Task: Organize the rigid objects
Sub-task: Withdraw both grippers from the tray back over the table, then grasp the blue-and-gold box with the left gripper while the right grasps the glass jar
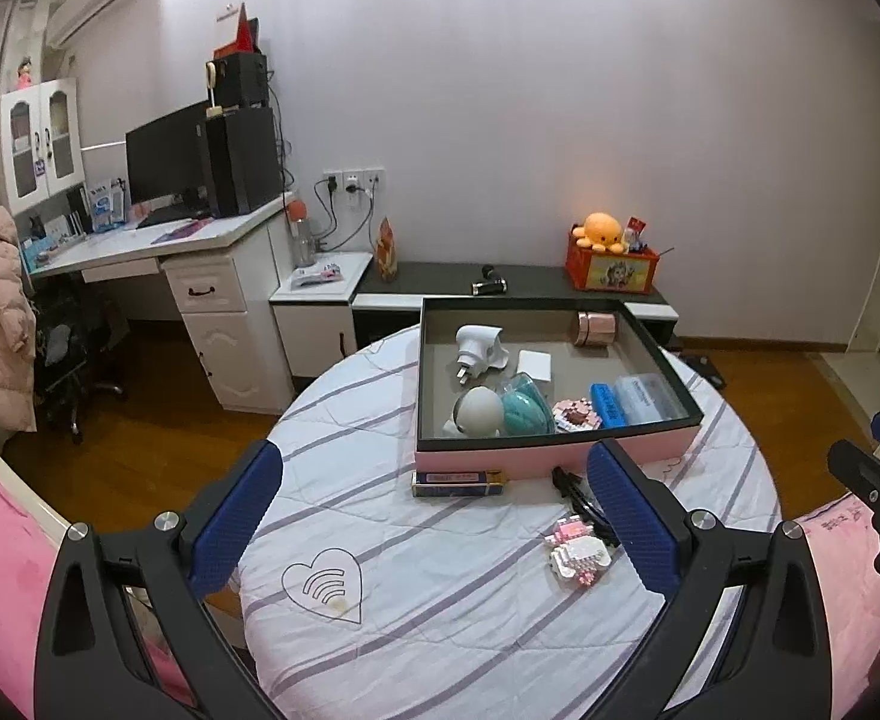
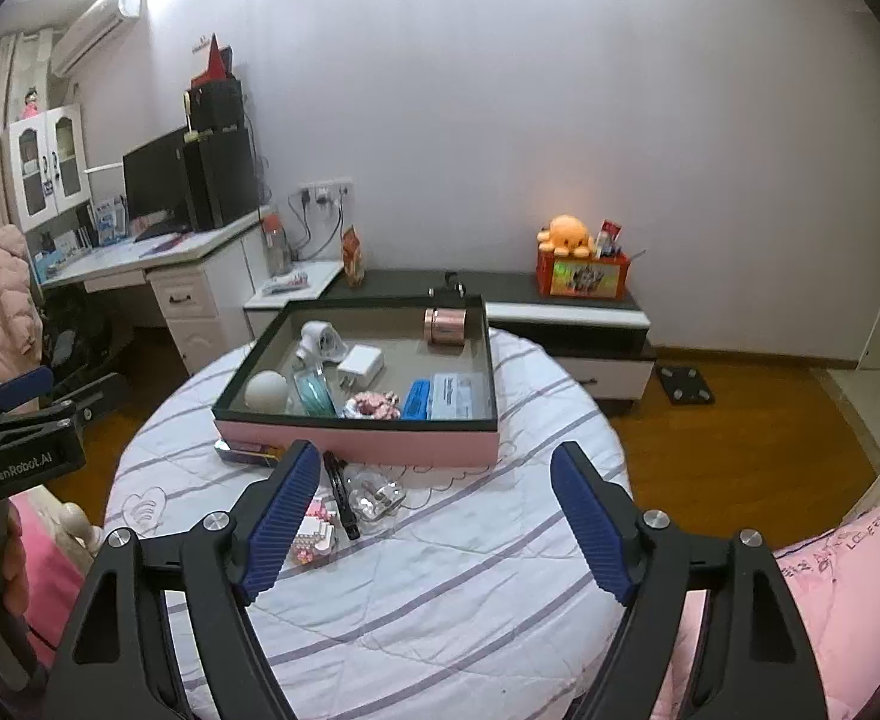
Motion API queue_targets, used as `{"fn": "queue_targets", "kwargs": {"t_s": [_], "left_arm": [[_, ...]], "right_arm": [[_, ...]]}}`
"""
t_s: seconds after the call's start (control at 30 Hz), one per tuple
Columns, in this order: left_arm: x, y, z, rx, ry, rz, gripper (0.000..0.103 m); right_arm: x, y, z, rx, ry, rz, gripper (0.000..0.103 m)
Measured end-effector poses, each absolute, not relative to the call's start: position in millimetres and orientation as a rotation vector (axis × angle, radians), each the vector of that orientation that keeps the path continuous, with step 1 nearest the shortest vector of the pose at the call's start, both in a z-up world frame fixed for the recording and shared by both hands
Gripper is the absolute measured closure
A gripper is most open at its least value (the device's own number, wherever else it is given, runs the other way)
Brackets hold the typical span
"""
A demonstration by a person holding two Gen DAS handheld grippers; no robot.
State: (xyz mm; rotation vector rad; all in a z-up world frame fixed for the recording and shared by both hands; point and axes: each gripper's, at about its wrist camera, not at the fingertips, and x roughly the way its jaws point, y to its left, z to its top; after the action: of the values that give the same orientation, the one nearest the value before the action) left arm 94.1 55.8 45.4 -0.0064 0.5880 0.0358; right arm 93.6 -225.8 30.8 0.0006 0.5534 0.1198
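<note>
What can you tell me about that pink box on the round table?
The pink box is a shallow rectangular tray with pink outer walls, a dark rim and a grey-beige inside. It lies flat and open-topped on the striped cloth, toward the table's far side. It holds small items, including a white plug and a blue case. Neither gripper touches it.
</note>
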Motion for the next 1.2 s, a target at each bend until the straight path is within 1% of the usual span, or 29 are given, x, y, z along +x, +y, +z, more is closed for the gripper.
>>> {"fn": "queue_targets", "kwargs": {"t_s": [0.23,0.57,1.0,1.2], "left_arm": [[80.8,53.9,50.3,0.003,0.566,0.036,0.0],[80.9,51.8,50.6,0.015,0.571,0.047,0.0],[115.7,52.3,33.0,0.03,0.64,0.044,0.0],[141.4,52.5,10.9,0.039,0.704,0.046,0.0]], "right_arm": [[78.2,-222.4,37.2,-0.021,0.528,0.116,0.02],[82.3,-219.9,37.4,-0.029,0.524,0.103,0.02],[108.8,-219.4,27.4,-0.034,0.573,0.096,0.02],[132.1,-215.5,12.2,-0.056,0.627,0.108,0.02]]}}
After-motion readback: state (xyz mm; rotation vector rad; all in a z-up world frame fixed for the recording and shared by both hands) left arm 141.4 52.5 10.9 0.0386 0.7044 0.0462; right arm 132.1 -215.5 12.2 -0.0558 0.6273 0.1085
